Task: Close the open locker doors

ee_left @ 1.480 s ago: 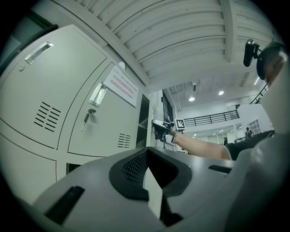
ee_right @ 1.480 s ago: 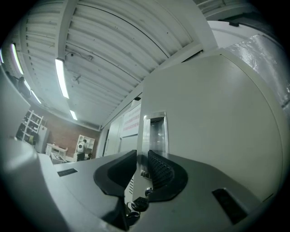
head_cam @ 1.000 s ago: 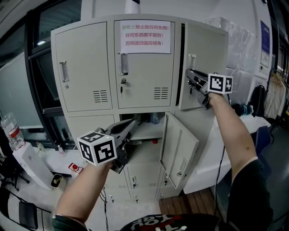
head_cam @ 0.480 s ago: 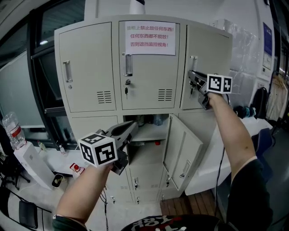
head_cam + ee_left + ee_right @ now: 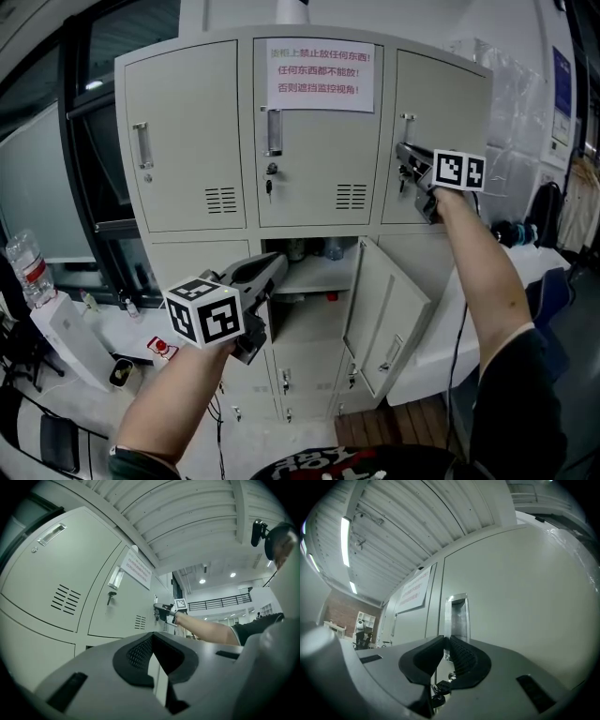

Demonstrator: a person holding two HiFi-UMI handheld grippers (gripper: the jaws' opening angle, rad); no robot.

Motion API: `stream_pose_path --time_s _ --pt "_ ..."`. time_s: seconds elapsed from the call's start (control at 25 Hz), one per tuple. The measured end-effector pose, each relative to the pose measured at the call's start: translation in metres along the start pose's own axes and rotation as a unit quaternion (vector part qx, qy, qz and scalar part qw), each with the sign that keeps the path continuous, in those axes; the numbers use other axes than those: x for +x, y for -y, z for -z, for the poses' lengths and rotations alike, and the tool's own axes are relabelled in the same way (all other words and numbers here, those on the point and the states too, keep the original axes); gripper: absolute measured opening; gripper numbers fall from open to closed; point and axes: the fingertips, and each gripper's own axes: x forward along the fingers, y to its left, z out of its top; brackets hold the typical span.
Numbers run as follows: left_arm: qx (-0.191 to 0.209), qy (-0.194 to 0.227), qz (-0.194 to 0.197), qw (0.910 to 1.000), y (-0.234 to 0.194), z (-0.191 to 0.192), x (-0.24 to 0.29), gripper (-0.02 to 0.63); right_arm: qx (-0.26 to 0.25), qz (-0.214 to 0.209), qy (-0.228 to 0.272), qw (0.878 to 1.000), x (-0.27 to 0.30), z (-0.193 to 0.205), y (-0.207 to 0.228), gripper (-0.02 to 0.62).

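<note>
The grey locker's top right door (image 5: 448,103) lies flush with the cabinet front. My right gripper (image 5: 404,167) is against it beside the handle (image 5: 457,616) and the key (image 5: 438,687). Its jaws are closing to a narrow gap, and nothing is clearly pinched between them. The same gripper (image 5: 446,641) looks straight at the handle. The middle door (image 5: 390,302) of the row below hangs open to the right, showing a shelf (image 5: 314,275). My left gripper (image 5: 277,263) hovers in front of that opening, touching nothing. A thin gap shows between the left gripper's (image 5: 153,638) jaws.
A white paper notice (image 5: 319,75) is taped to the top middle door. A water bottle (image 5: 25,270) and a white box (image 5: 67,339) stand low at the left. A white desk (image 5: 539,264) stands at the right. Smaller lower doors (image 5: 298,375) sit under the open compartment.
The top right door has swung from ajar to flush with the cabinet, with my right gripper following it in. My left gripper has stayed about where it was.
</note>
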Motion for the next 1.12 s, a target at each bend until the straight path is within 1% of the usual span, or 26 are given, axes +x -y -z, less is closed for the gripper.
stream_pose_path --time_s 0.24,0.52,0.68,0.92,1.12 --pt "-0.003 -0.003 -0.003 1.0000 -0.010 0.004 0.004 0.008 0.007 -0.003 -0.003 1.000 0.003 -0.002 -0.001 0.067" --pt "-0.003 -0.006 0.004 1.0000 -0.006 0.005 0.005 0.008 0.001 0.014 0.001 1.000 0.002 -0.001 -0.001 0.069" --pt "-0.004 -0.010 0.001 0.9999 -0.007 0.006 0.001 0.008 -0.015 0.032 0.000 0.999 -0.001 0.000 -0.001 0.072" --pt "-0.003 -0.012 -0.001 0.9999 -0.007 0.005 -0.003 0.008 -0.057 0.072 -0.004 0.996 -0.007 0.002 0.001 0.072" --pt "-0.003 -0.012 0.002 0.9999 -0.004 0.004 -0.005 0.008 -0.063 0.101 -0.001 0.993 -0.014 0.003 0.007 0.072"
